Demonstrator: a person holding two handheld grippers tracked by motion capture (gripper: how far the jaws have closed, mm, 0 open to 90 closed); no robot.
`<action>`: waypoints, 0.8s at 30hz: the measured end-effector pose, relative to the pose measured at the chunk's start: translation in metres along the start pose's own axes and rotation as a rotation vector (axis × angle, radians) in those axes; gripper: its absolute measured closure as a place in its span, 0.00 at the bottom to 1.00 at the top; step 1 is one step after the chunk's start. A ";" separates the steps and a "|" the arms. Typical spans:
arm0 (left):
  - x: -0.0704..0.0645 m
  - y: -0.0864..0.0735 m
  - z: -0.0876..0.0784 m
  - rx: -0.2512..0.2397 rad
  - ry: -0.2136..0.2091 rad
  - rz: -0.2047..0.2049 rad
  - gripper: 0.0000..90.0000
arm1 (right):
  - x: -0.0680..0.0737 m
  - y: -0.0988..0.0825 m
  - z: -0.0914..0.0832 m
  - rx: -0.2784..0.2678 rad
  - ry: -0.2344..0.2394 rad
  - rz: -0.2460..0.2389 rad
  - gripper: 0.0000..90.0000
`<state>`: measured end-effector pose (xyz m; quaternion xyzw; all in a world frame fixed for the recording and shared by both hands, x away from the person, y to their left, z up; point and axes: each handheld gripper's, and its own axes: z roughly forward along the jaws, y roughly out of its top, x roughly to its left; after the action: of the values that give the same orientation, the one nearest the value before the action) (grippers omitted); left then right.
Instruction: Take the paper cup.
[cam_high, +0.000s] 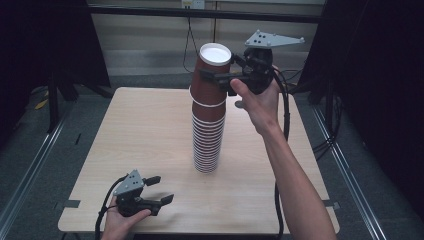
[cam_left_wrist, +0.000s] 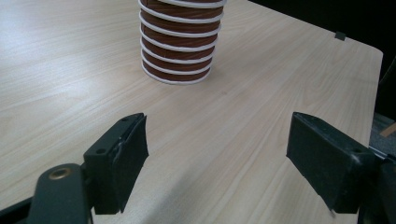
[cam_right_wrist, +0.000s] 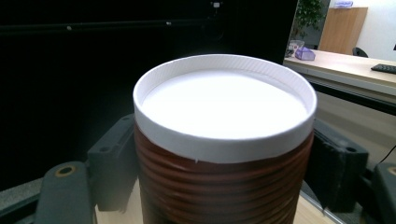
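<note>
Counter (cam_high: 140, 145): pale wood grain, rectangular, matte, a soft glare across it in the left gripper view. Small dark tape tabs at its near-left edge and near-right edge. Floor around it grey, with metal rails running along the left and right sides. Dark curtains hang to the left and right; a light panelled wall lies beyond the far edge, with a black cable dropping down it. In the right gripper view, far right, a lit room with a wooden desk and a plant.

Cup stack (cam_high: 208, 135): brown ribbed paper cups, upside down, white rims showing as bands, standing near the middle of the counter, slightly right of centre. Its base rims sit flat on the wood in the left gripper view (cam_left_wrist: 177, 60).

Top cup (cam_high: 214, 75): tilted, lifted partly off the stack, white bottom facing up and towards the camera (cam_right_wrist: 224, 105).

Right gripper (cam_high: 222, 75): held high over the far part of the counter by the right hand (cam_high: 257, 102). Jaws clamped on the top cup, one on each side of its brown wall just under the white bottom.

Left gripper (cam_high: 161, 189): low at the near-left corner of the counter, in the left hand (cam_high: 120, 220). Jaws apart, nothing between them, bare wood showing in the gap; well clear of the stack.
</note>
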<state>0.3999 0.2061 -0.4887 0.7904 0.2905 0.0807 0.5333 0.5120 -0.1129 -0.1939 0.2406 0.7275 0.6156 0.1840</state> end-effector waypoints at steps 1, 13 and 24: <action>0.000 0.000 0.000 0.001 -0.001 -0.001 0.23 | 0.000 0.001 -0.001 -0.010 -0.001 0.002 0.24; 0.000 0.000 0.000 -0.001 -0.001 -0.002 0.23 | 0.004 0.010 -0.009 -0.074 -0.015 -0.002 0.24; 0.000 0.000 0.000 0.001 0.000 -0.004 0.23 | 0.006 0.015 -0.012 -0.121 -0.009 -0.004 0.24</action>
<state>0.3996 0.2062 -0.4889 0.7901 0.2922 0.0796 0.5329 0.5021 -0.1171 -0.1766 0.2304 0.6885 0.6570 0.2030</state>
